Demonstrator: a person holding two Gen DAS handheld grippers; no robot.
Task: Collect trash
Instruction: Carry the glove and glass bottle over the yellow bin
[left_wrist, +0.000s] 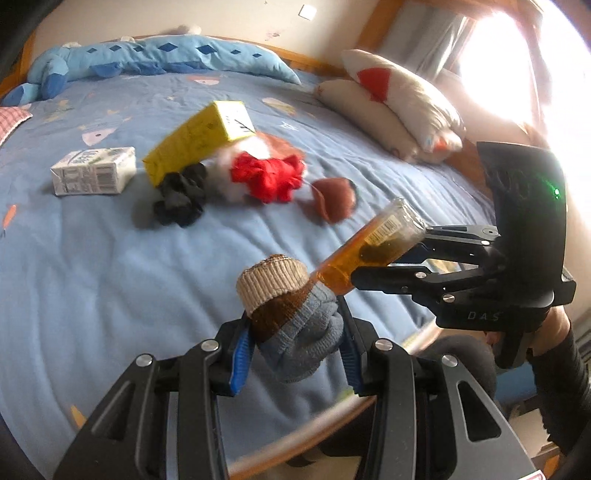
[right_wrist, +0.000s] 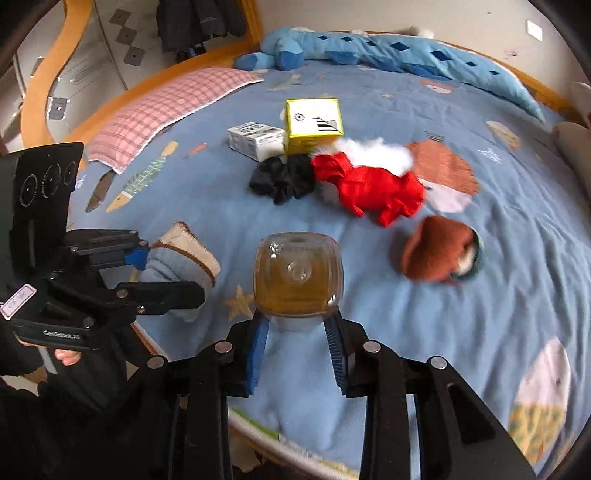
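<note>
My left gripper (left_wrist: 295, 332) is shut on a rolled beige, brown and grey-blue sock (left_wrist: 291, 314), held above the blue bedspread (left_wrist: 110, 277). In the right wrist view this gripper (right_wrist: 173, 271) and the sock (right_wrist: 184, 254) sit at the left. My right gripper (right_wrist: 297, 332) is shut on a clear plastic bottle (right_wrist: 297, 273) of amber liquid, its pads pressing the sides. From the left wrist the bottle (left_wrist: 373, 243) tilts up out of the right gripper (left_wrist: 388, 258). A yellow box (right_wrist: 314, 123) and a white carton (right_wrist: 255, 140) lie further up the bed.
Black socks (right_wrist: 282, 181), a red and white garment (right_wrist: 373, 188) and a brown rolled sock (right_wrist: 436, 251) lie mid-bed. A pink checked pillow (right_wrist: 166, 107), a blue plush toy (right_wrist: 369, 51) and white cushions (left_wrist: 399, 107) line the edges. The wooden bed rim (right_wrist: 147, 343) runs below the grippers.
</note>
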